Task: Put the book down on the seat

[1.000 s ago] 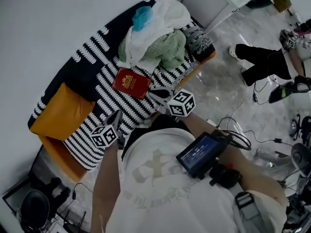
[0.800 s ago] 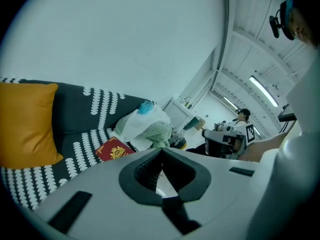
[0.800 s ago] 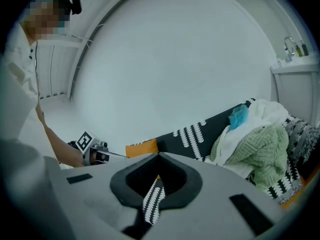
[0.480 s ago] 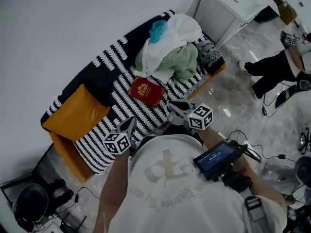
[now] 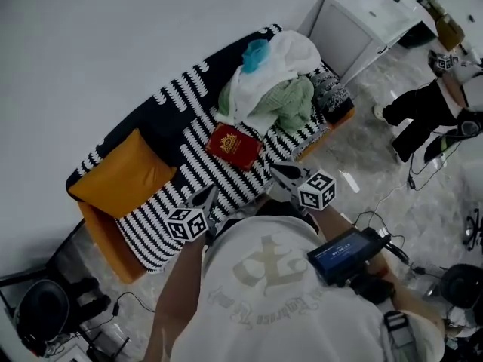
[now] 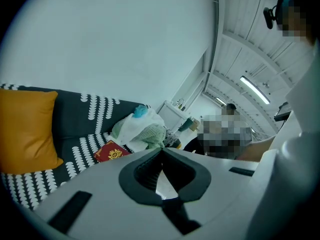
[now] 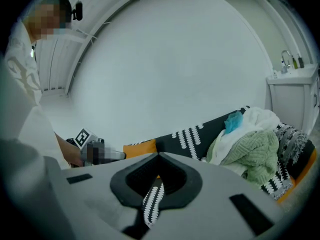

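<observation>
A red book [image 5: 235, 146] with a gold emblem lies flat on the black-and-white striped sofa seat [image 5: 189, 157], with nothing holding it. The left gripper view also shows the book [image 6: 111, 152], ahead and to the left of the jaws. My left gripper [image 5: 205, 197] hovers over the seat's front edge, shut and empty. My right gripper [image 5: 281, 170] is just right of the book and near it, also shut with nothing between its tips. Each gripper's own view shows its jaws meeting at the tips.
An orange cushion [image 5: 124, 176] leans at the sofa's left end. A pile of white and green clothes [image 5: 272, 89] fills the right end. A white cabinet [image 5: 355, 29] stands beyond it. A person in black [image 5: 423, 111] and cables are on the marble floor at right.
The head view has pulled back and up, so the sofa looks smaller. The book stays where it lay on the seat. Both grippers remain shut near the seat's front.
</observation>
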{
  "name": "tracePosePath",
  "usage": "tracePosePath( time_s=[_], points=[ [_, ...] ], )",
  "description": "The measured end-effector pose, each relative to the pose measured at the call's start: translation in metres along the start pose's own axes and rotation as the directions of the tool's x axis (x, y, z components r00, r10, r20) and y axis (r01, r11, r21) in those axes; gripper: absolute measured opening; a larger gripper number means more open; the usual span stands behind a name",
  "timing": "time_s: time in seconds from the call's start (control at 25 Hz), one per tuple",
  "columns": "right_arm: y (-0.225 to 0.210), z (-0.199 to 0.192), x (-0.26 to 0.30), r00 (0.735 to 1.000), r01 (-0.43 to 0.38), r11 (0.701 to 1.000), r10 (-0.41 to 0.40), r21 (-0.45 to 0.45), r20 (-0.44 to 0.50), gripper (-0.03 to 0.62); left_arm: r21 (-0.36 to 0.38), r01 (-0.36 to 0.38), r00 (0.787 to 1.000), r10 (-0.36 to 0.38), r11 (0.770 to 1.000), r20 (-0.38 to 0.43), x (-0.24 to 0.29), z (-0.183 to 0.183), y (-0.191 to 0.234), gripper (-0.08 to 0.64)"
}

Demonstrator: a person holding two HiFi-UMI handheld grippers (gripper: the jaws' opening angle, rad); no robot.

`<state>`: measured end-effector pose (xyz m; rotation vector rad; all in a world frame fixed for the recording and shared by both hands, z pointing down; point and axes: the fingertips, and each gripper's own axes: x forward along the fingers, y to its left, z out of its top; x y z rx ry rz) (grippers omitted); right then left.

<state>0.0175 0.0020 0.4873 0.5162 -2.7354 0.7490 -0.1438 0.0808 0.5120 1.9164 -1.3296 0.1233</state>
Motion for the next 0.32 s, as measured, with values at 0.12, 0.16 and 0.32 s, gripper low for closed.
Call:
tracePosePath(
  time_s=[0.12,0.16,0.32],
  points=[
    [-0.001,0.002,0.001,1.000,0.003,1.000,-0.003,-0.001,-0.001,0.014,-0.007,0.002,1.000,-0.002,1.000,0.002,0.000,0.000,0.001,0.011],
    [-0.001,0.003,0.002,1.000,0.003,1.000,-0.003,-0.002,-0.002,0.014,-0.011,0.001,1.000,-0.001,1.000,0.002,0.001,-0.001,0.003,0.011],
    [-0.006,0.007,0.009,1.000,0.004,1.000,-0.004,-0.009,-0.007,0.014,-0.027,-0.006,1.000,0.006,1.000,0.001,0.004,0.001,0.012,0.011]
  ],
)
